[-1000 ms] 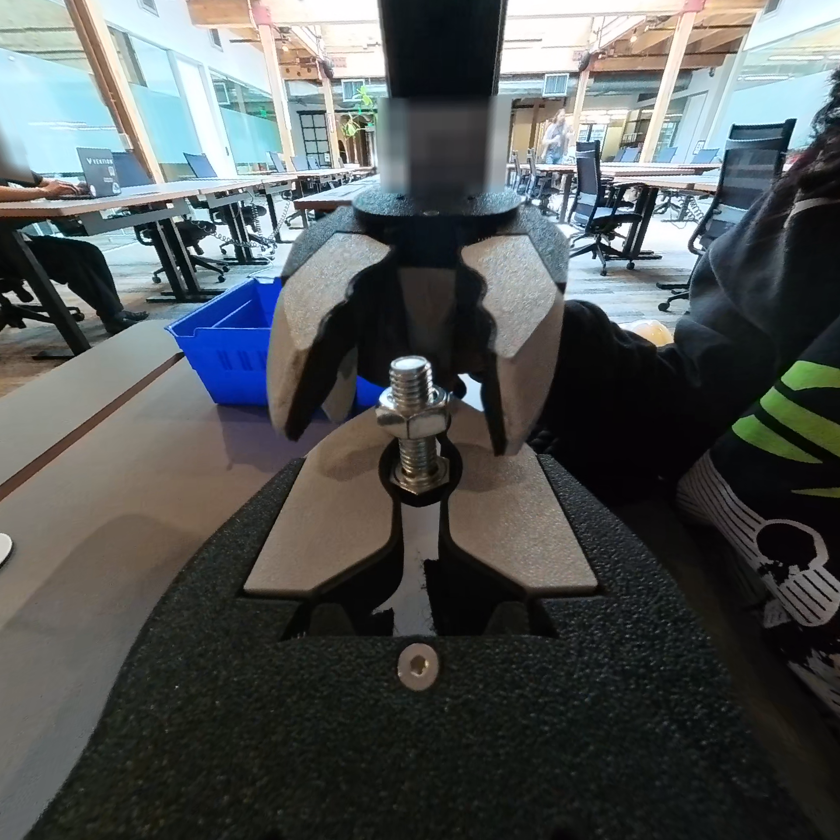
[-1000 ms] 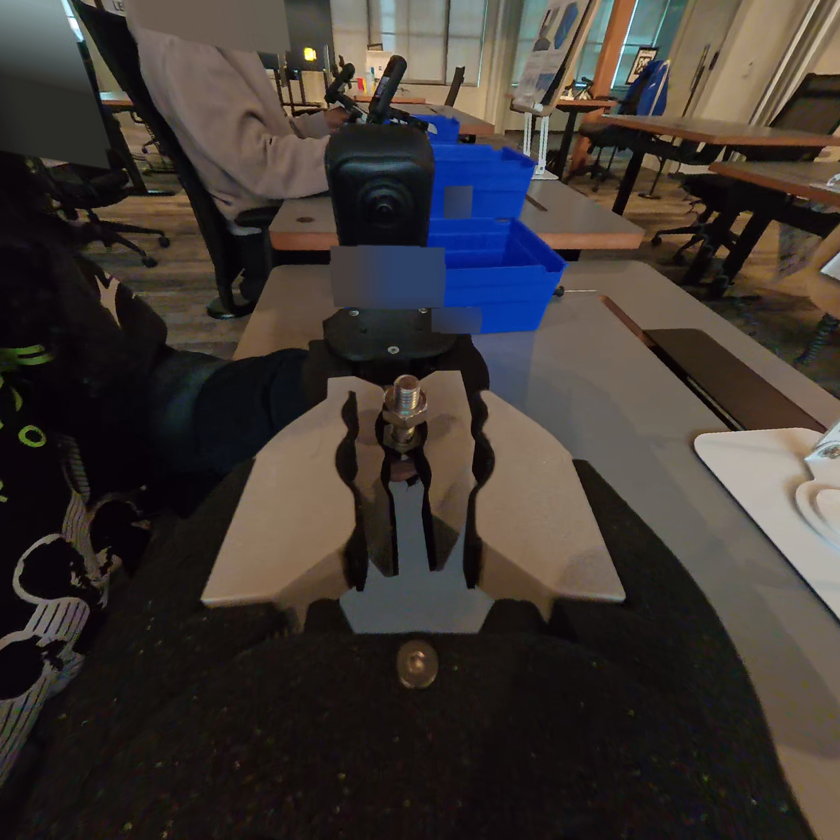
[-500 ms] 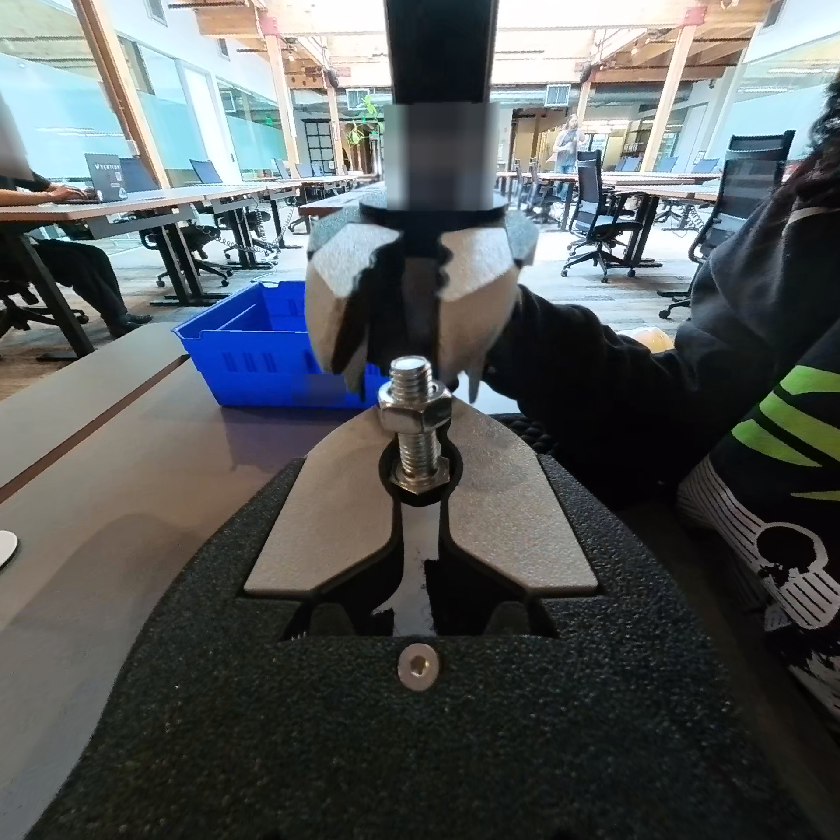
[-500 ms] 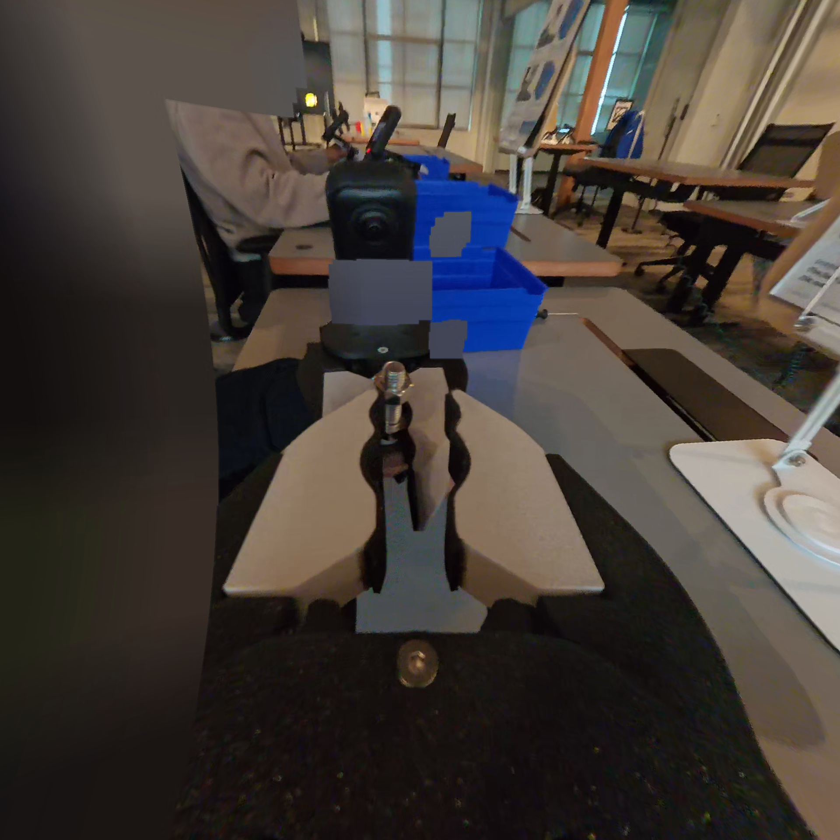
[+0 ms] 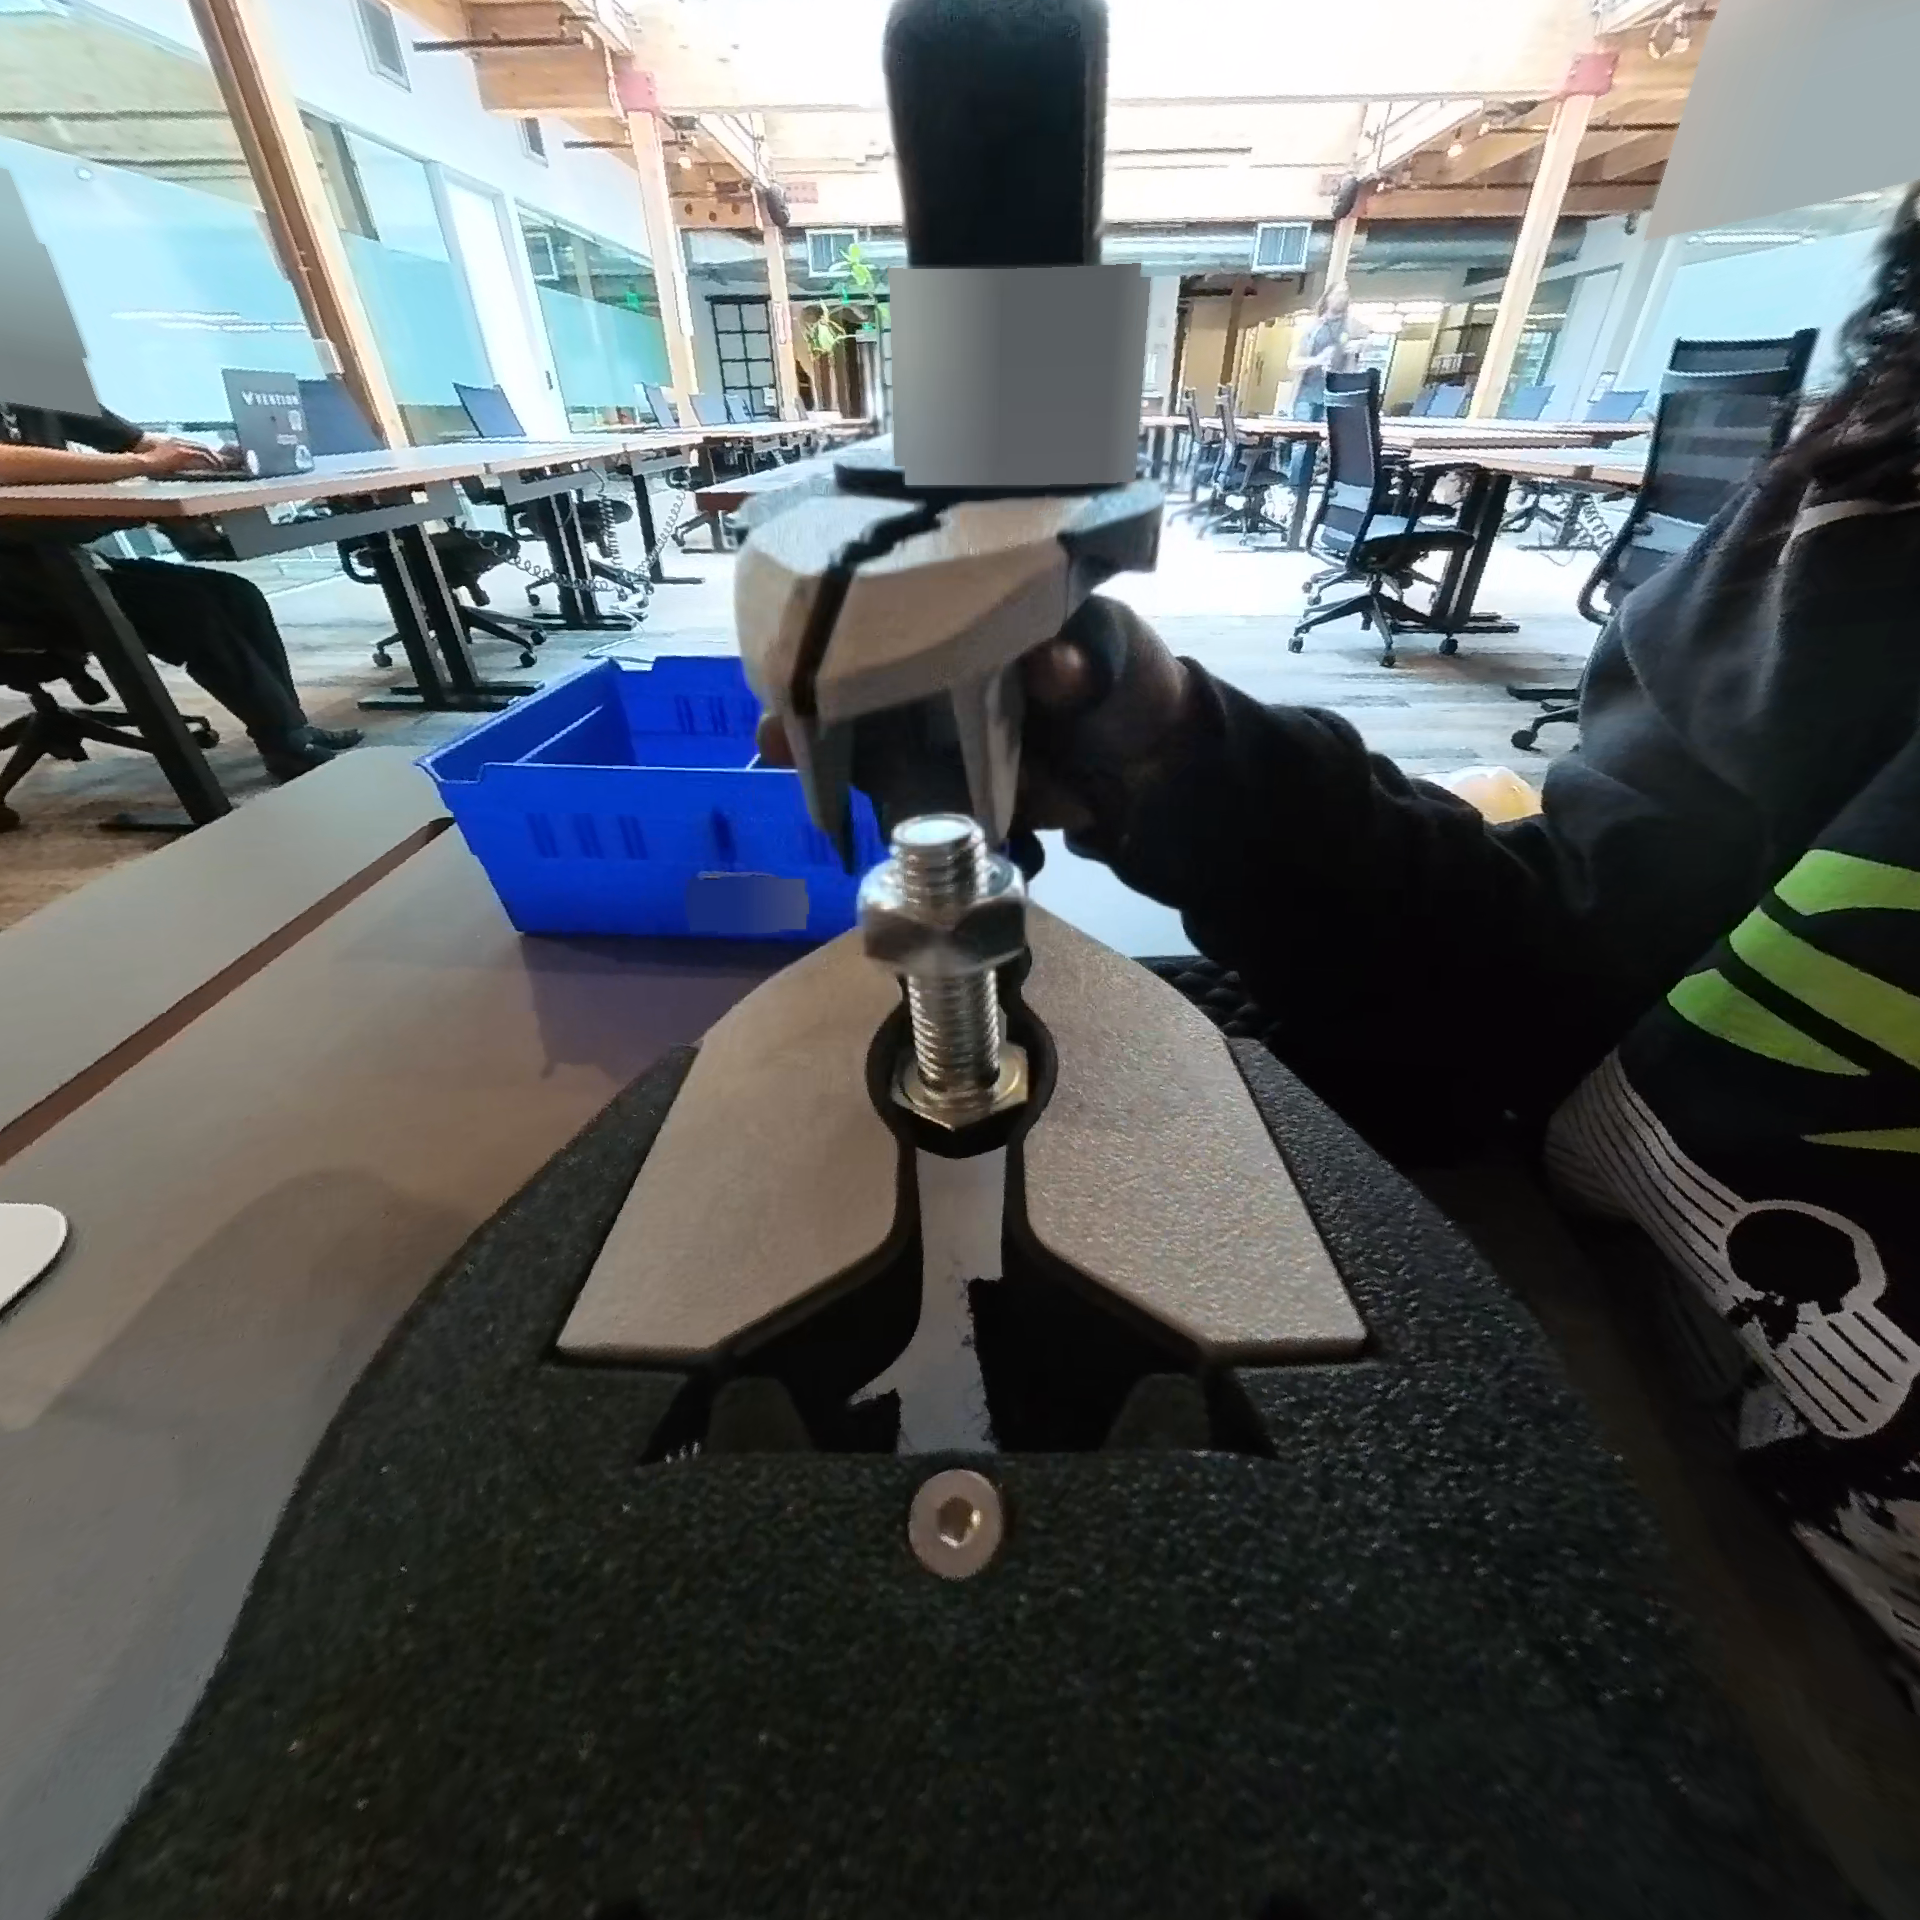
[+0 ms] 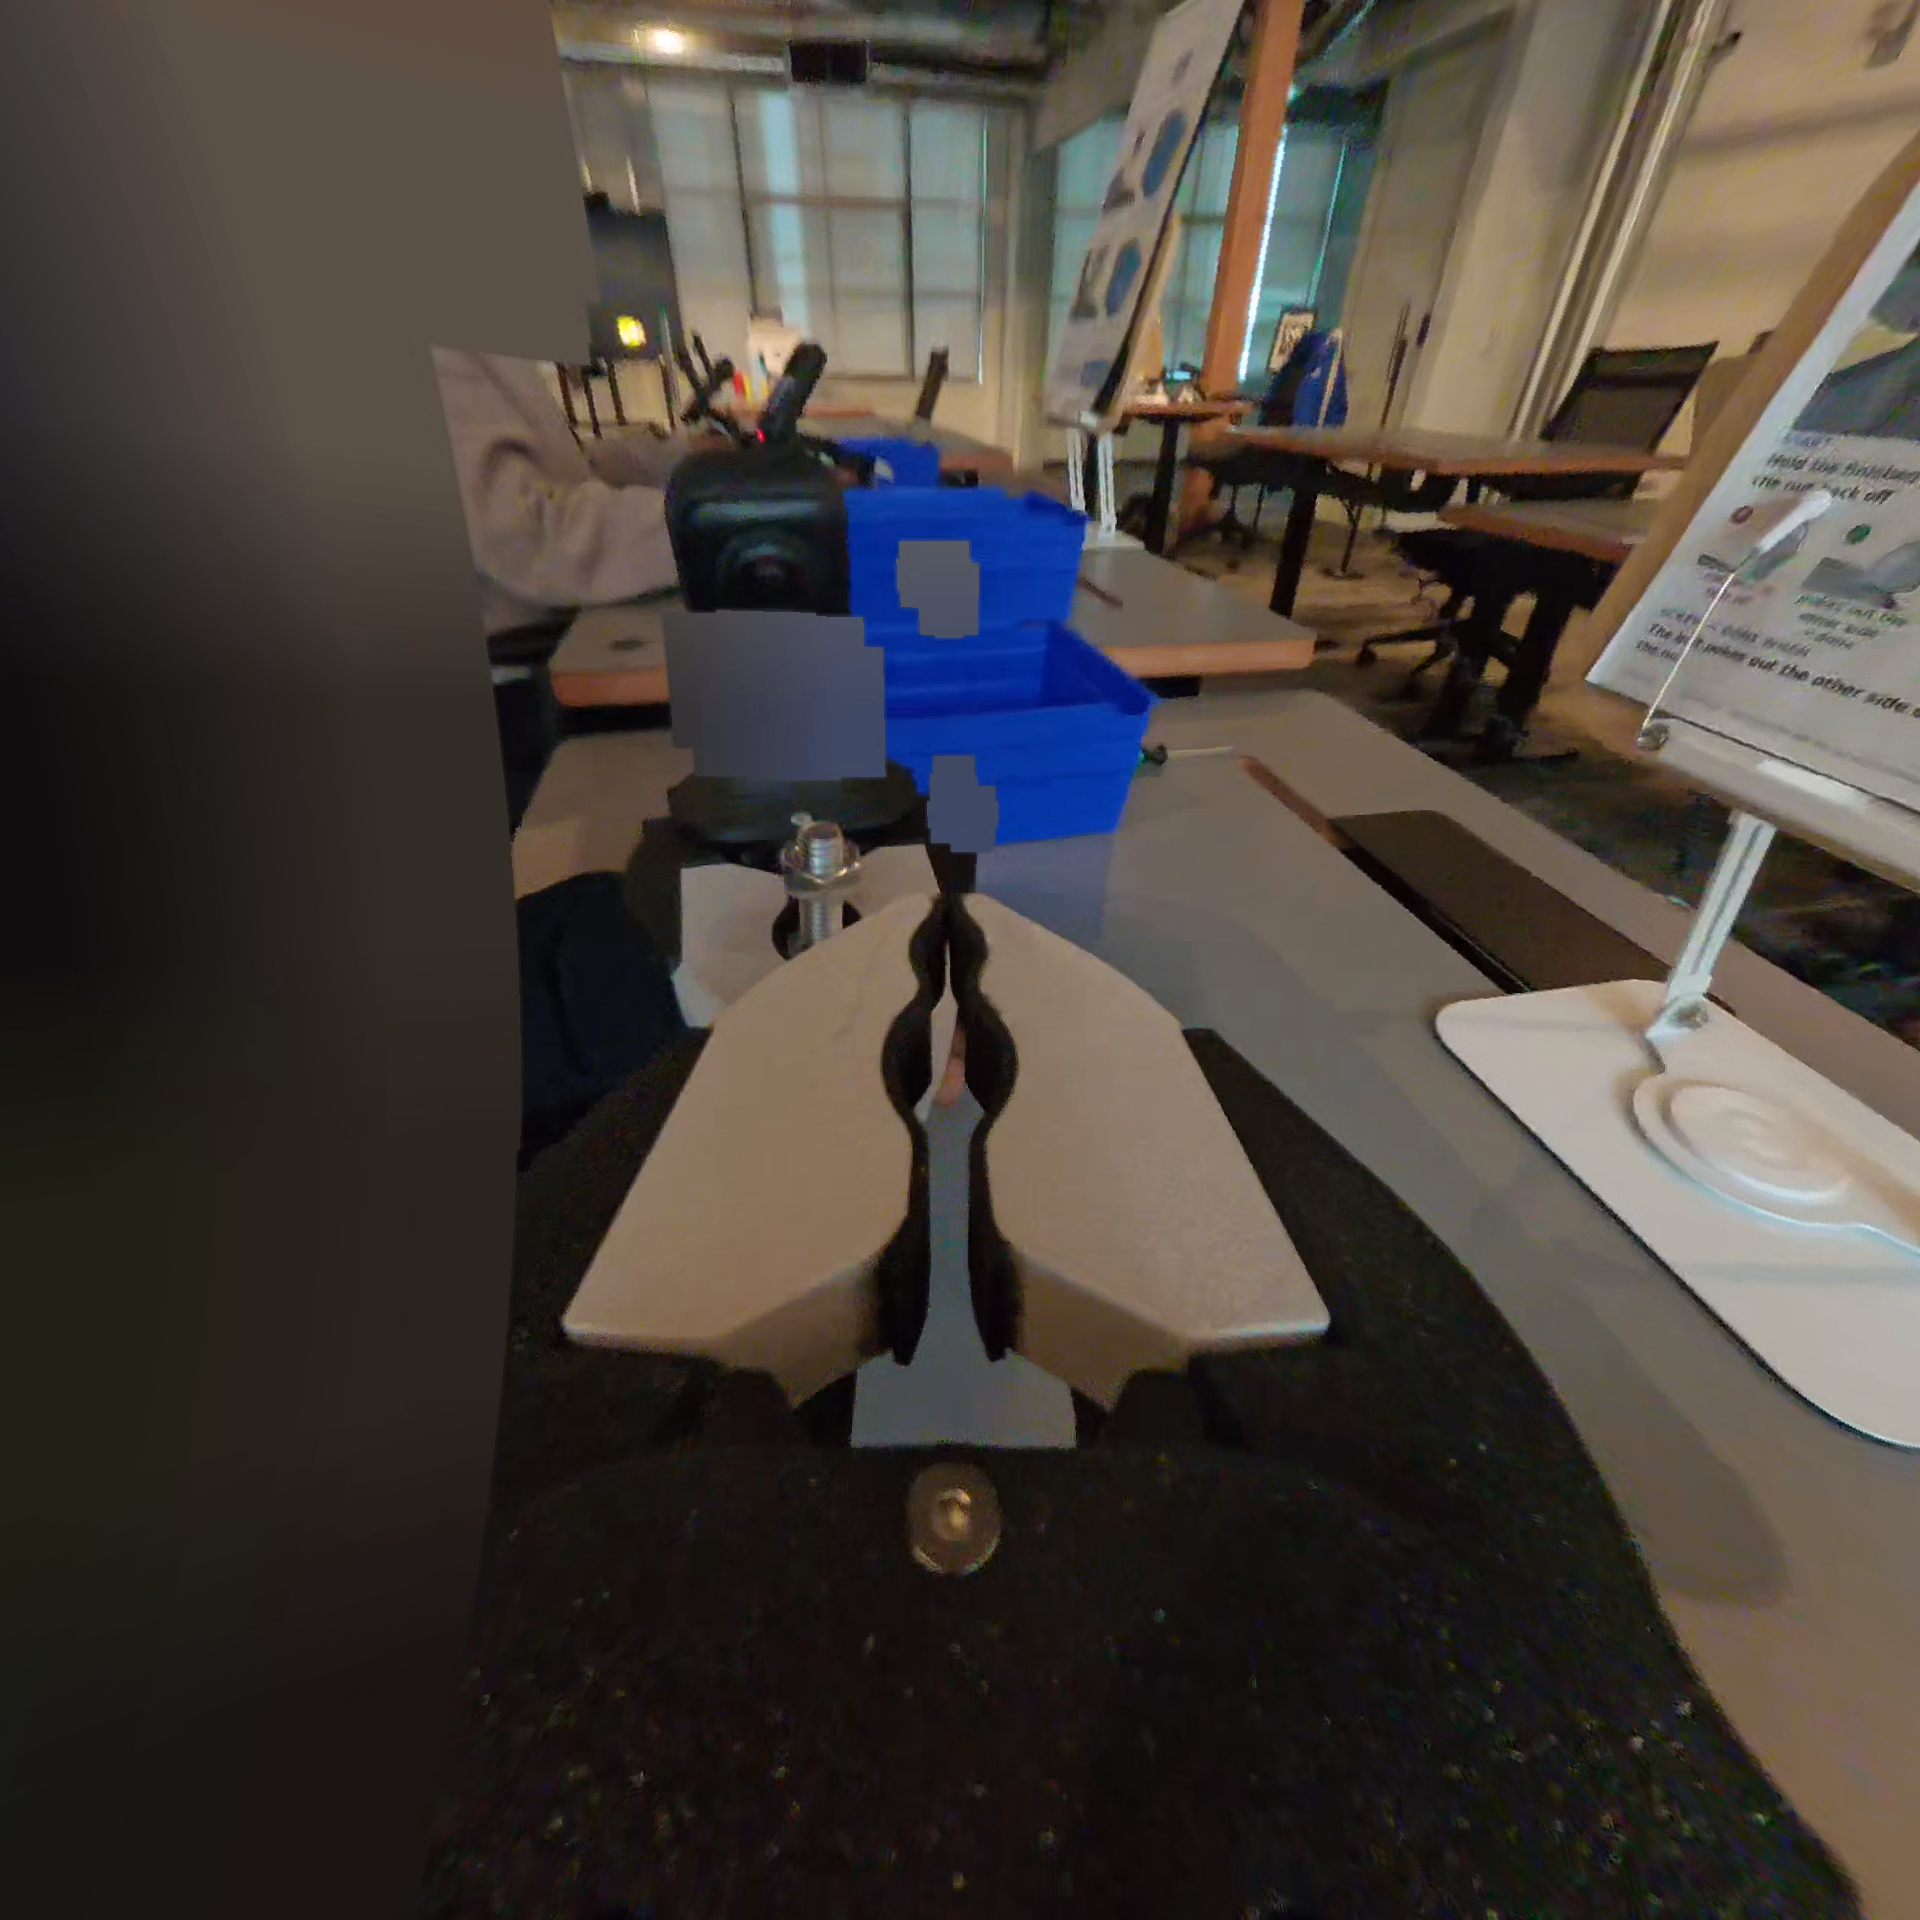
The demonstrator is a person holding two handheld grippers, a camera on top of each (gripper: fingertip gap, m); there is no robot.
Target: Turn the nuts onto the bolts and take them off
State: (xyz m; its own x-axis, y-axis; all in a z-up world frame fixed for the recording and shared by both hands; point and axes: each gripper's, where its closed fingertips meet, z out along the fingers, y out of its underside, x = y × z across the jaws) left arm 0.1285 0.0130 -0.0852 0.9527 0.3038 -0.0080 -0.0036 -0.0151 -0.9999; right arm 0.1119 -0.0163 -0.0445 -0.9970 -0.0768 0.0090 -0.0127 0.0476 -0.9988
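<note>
A silver bolt (image 5: 954, 1023) stands upright, its head clamped between the tips of my left gripper (image 5: 961, 1049), which is shut on it. A hex nut (image 5: 943, 928) sits near the top of the thread. My right gripper (image 5: 914, 836) hangs just above and behind the bolt, tilted, its fingers closed on nothing and clear of the nut. In the right wrist view my right gripper (image 6: 948, 920) is shut and empty. There the bolt (image 6: 816, 914) and nut (image 6: 821, 860) stand a little left of and beyond its tips.
A blue bin (image 5: 623, 810) stands on the grey table (image 5: 260, 1091) behind the bolt; it also shows in the right wrist view (image 6: 1018, 748). A white sign stand (image 6: 1683, 1132) and a black pad (image 6: 1507, 914) lie at the right. The holder's dark sleeve (image 5: 1351, 904) reaches in from the right. There is about 5 cm between the tips of the two grippers.
My right gripper was open around the nut. It has closed, come off the nut, and risen and tilted above the bolt. My left gripper still holds the bolt.
</note>
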